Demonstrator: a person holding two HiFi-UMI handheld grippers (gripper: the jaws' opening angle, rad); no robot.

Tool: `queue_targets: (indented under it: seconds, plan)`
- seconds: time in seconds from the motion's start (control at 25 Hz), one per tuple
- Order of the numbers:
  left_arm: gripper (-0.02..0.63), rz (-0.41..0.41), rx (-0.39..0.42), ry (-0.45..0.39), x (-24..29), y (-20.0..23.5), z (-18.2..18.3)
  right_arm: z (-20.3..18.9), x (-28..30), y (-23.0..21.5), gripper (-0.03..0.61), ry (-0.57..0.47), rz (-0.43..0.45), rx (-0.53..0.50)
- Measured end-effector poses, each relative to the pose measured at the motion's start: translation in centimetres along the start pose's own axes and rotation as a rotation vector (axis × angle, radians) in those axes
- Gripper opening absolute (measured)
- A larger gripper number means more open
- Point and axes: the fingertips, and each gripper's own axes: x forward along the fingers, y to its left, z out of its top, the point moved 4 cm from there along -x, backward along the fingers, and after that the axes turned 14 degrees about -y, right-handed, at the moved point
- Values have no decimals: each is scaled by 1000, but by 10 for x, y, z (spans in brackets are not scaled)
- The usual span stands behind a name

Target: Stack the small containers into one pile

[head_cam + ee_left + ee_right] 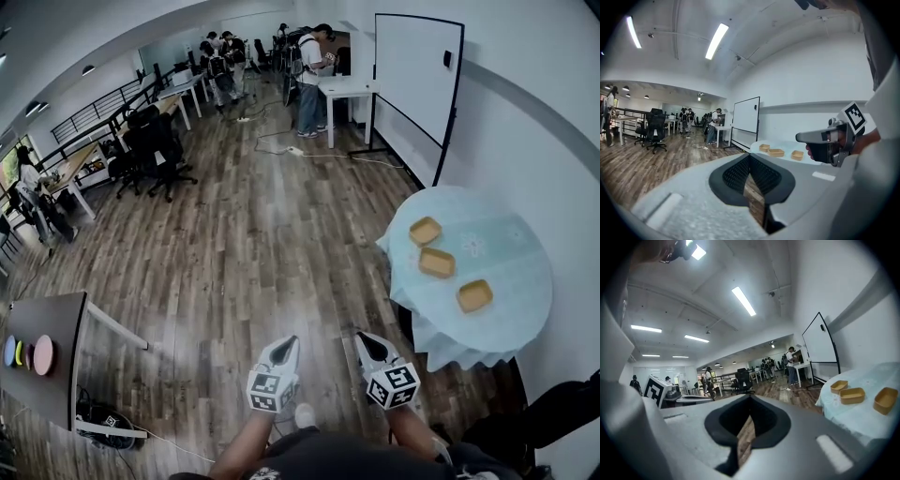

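Three small tan containers [425, 230] [437, 262] [474, 295] sit apart in a row on a round table with a pale blue cloth [511, 253] at the right. They also show in the left gripper view [776, 152] and in the right gripper view [852, 395]. My left gripper [289, 343] and right gripper [365, 338] hang side by side over the wood floor, well short of the table. Both are shut and hold nothing, with the jaws closed together in the left [750, 158] and right [750, 400] gripper views. The right gripper [820, 137] appears in the left gripper view.
A whiteboard on a stand [417, 75] is behind the table. People stand at a white desk [342, 89] far back. Black office chairs [150, 145] and desks line the left. A dark table with coloured discs [37, 361] is at the near left. Cables [300, 150] lie on the floor.
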Motion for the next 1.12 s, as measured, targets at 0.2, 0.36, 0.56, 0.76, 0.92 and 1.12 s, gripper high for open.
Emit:
queue_targets:
  seconds: [0.2, 0.36, 0.56, 0.76, 0.92, 1.12]
  plan:
    - [-5, -19, -19, 8, 27, 42, -1, -3, 46, -10, 2, -15, -14, -27]
    - [-5, -39, -8, 16, 41, 78, -2, -4, 80, -10, 2, -17, -37, -48]
    - [-5, -69, 18, 23, 47, 114, -2, -17, 110, -13, 2, 0, -68, -66]
    - [-5, -62, 20, 44, 54, 137, -9, -25, 128, -16, 2, 25, -77, -66]
    - [-5, -74, -2, 53, 73, 140, -13, -24, 142, -29, 2, 35, -84, -64]
    - [-5, -97, -3, 66, 116, 142, -18, -18, 166, -58, 2, 42, -86, -107]
